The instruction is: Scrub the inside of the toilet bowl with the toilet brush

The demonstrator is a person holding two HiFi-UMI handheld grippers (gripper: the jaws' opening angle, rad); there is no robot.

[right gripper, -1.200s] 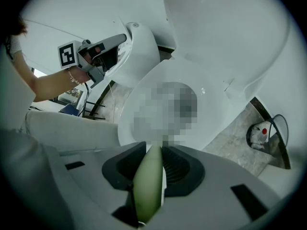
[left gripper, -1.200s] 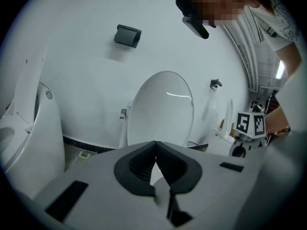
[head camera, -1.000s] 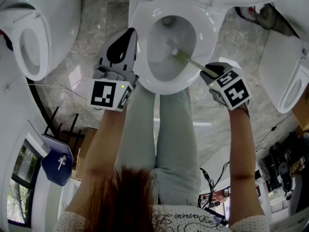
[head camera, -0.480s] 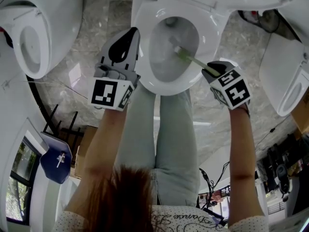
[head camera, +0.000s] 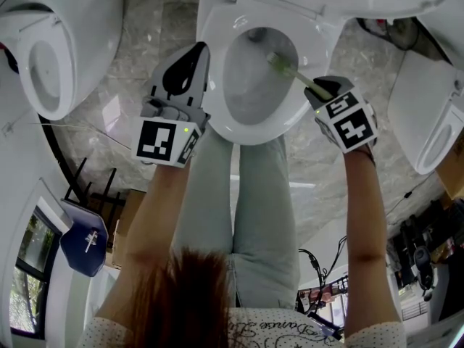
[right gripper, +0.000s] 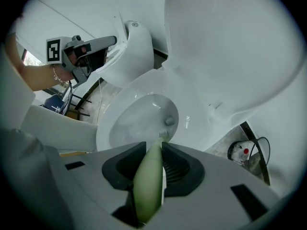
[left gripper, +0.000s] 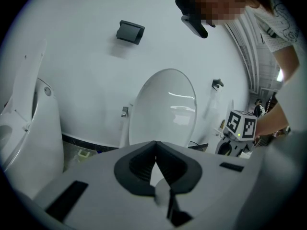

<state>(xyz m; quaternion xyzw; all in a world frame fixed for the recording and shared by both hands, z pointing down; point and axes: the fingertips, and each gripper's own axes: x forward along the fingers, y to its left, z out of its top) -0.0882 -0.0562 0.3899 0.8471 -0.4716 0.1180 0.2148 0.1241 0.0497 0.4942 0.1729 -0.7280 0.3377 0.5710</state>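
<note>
The right gripper [head camera: 317, 91] has its fingers pinched on the pale green plastic handle of the toilet brush [head camera: 296, 75]. In the right gripper view the dark ribbed pads [right gripper: 178, 164] press that handle [right gripper: 148, 186] from both sides, and it runs out past the fingertips into the white ceramic toilet bowl [head camera: 212, 56]. Beyond those fingertips the bristled brush head [head camera: 278, 61] lies low against the inner wall of the basin, on the side nearer the right gripper and just beside the round drain opening [right gripper: 169, 121]. Above and ahead of the fingers stands the raised white oval lid [right gripper: 230, 42].

The left gripper [head camera: 194, 49] has its fingers pressed together with nothing between them; in the left gripper view the pads [left gripper: 139, 164] meet at their tips. These fingertips lie just outside the bowl's rim, on the side away from the brush, and point toward the lid [left gripper: 165, 104]. Behind both grippers, the person's legs in light jeans [head camera: 246, 187] stand on the grey marbled floor [head camera: 138, 42].
</note>
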